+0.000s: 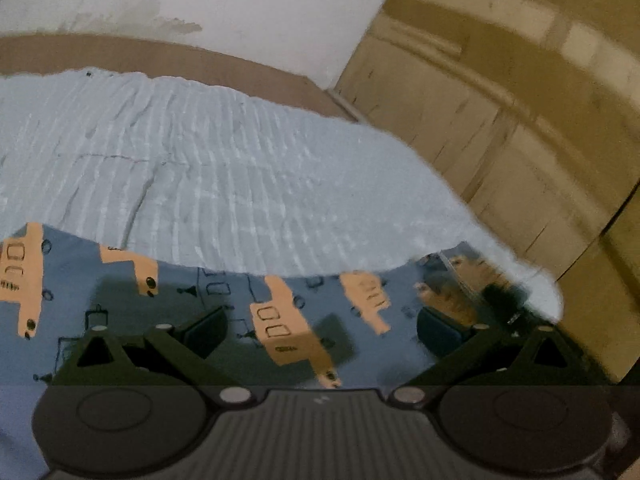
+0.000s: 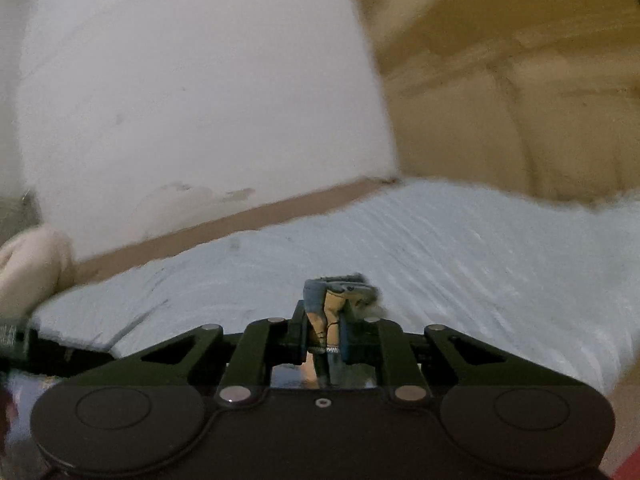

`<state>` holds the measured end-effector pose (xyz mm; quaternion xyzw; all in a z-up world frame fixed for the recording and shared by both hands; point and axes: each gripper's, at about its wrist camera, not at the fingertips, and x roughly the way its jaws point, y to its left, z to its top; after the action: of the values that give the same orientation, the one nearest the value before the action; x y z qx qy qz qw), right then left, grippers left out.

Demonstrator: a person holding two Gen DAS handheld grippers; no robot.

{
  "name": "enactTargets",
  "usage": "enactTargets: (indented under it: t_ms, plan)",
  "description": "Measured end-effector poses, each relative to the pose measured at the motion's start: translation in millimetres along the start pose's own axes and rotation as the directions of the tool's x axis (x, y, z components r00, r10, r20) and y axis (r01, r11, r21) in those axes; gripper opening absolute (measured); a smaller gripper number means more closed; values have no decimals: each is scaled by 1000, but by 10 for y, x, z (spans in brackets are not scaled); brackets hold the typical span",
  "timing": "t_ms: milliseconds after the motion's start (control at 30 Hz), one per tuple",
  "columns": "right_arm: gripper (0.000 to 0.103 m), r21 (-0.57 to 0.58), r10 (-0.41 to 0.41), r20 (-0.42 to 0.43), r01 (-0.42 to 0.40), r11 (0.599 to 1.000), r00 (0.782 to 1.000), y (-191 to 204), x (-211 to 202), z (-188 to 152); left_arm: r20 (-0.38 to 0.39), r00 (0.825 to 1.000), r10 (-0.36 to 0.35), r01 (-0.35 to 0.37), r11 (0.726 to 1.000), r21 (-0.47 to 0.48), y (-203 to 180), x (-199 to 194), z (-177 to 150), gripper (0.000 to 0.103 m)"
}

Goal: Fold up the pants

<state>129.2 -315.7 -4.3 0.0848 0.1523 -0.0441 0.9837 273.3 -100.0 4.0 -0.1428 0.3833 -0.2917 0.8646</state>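
Pants pinched on the right, spread claw on the left, over a bed.

Nearest, in the right wrist view: right claw (image 2: 325, 330) pressed together on a bunched fold of blue-and-orange pants (image 2: 334, 292), cloth sticking up past the fingertips. In the left wrist view: left claw (image 1: 322, 326) spread wide, nothing between the fingers (image 1: 208, 326), hovering just over the pants (image 1: 280, 320) lying flat on the bed (image 1: 200, 168). Pants printed blue with orange blocks, one edge lifted at the right near the bed's edge. Beyond: pale ribbed bedcover, then a brown headboard strip (image 1: 160, 56), white wall (image 1: 240, 0) and wooden panelling (image 1: 500, 100). Far left in the right view, a cream pillow (image 2: 28, 264), blurred.
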Motion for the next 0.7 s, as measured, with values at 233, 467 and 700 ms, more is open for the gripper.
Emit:
enactTargets:
  t_ms: [233,467,700]
  plan:
    - [15,-331,155,-73,-170,928,985,968,-138,-233,34,998,-50,53,995,-89,246,-228,7,102]
    - [17,-385,145,-147,-191,903,979,1370,-77,-788,-25,1000,2,-4,994,-110,408,-85,-109,102]
    - [19,-219,184,-87,-199,955,979,1172,-68,-889,-69,998,-12,7,997,-83,281,157,-168,102]
